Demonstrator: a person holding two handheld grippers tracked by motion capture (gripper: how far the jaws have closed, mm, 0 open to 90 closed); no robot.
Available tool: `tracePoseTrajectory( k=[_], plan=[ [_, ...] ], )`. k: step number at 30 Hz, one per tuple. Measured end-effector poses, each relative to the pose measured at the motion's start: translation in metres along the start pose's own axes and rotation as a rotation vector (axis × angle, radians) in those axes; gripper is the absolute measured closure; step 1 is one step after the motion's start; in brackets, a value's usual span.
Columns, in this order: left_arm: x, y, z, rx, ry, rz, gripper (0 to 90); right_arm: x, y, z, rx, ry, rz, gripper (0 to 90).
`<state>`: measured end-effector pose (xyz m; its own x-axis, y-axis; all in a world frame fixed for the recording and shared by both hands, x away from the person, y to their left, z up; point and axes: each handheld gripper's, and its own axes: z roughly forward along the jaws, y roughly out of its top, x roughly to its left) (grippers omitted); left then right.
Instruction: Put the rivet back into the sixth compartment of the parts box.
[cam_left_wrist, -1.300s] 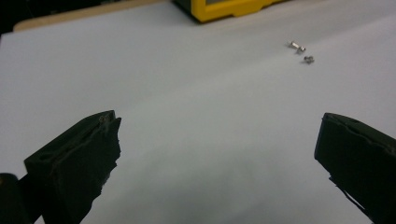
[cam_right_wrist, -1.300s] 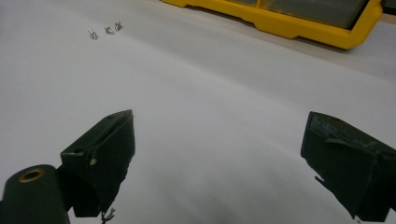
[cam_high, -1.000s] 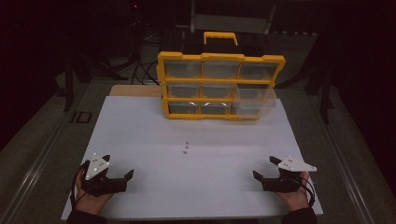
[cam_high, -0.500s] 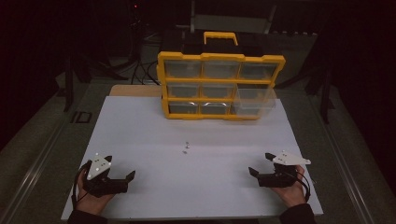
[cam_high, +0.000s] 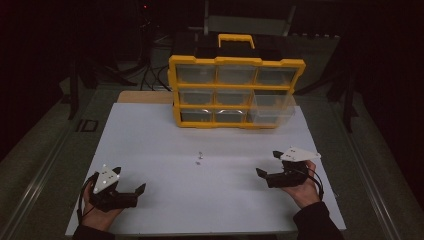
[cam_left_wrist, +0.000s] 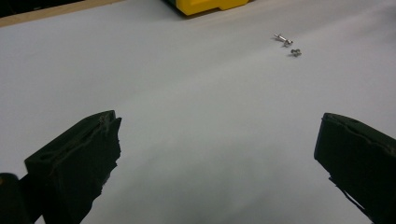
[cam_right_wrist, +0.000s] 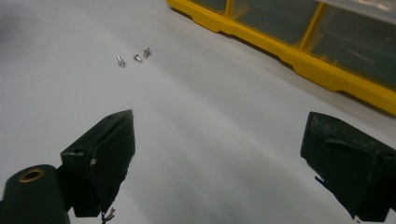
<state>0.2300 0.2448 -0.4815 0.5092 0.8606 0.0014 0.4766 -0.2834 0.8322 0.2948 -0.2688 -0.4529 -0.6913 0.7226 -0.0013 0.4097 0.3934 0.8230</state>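
Note:
Several small metal screws (cam_high: 199, 157) lie loose in the middle of the white table top (cam_high: 150, 140). Beyond them stands a yellow organizer box (cam_high: 235, 92) with clear drawers; its lower right drawer (cam_high: 272, 107) sticks out a little. My left gripper (cam_high: 131, 179) is at the near left, open, nothing in it. My right gripper (cam_high: 267, 163) is at the near right, open, pointing toward the screws. In the left gripper view the screws (cam_left_wrist: 288, 45) lie far ahead to the right of the open left gripper (cam_left_wrist: 218, 119). In the right gripper view the screws (cam_right_wrist: 134, 57) lie ahead left of the right gripper (cam_right_wrist: 217, 119).
The organizer's yellow base (cam_right_wrist: 299, 56) runs across the upper right of the right gripper view. A black handle area with a yellow grip (cam_high: 236, 40) tops the box. Dark floor and cables surround the table; a wooden edge (cam_high: 142, 96) shows behind the white top.
My right gripper has moved forward and to the left, toward the screws. The left gripper has barely shifted.

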Motion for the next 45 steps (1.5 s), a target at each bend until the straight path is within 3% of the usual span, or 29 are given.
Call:
tracePoseTrajectory(
  k=[7,15,27,45],
  plan=[
    [0.001,0.000,-0.001,-0.003,-0.002,-0.002,0.9,0.005,0.025,0.013,0.022,0.035,-0.050,10.2],
    [0.001,0.000,-0.001,-0.010,-0.008,-0.002,0.9,0.017,0.065,0.031,0.018,0.081,-0.123,10.3],
    [0.001,0.000,-0.002,-0.018,-0.015,0.001,0.9,0.036,0.115,0.072,0.057,0.152,-0.206,10.5],
    [-0.001,0.000,0.000,-0.008,-0.026,0.011,0.9,0.064,0.152,0.114,0.191,0.259,-0.322,10.5]
  ],
)
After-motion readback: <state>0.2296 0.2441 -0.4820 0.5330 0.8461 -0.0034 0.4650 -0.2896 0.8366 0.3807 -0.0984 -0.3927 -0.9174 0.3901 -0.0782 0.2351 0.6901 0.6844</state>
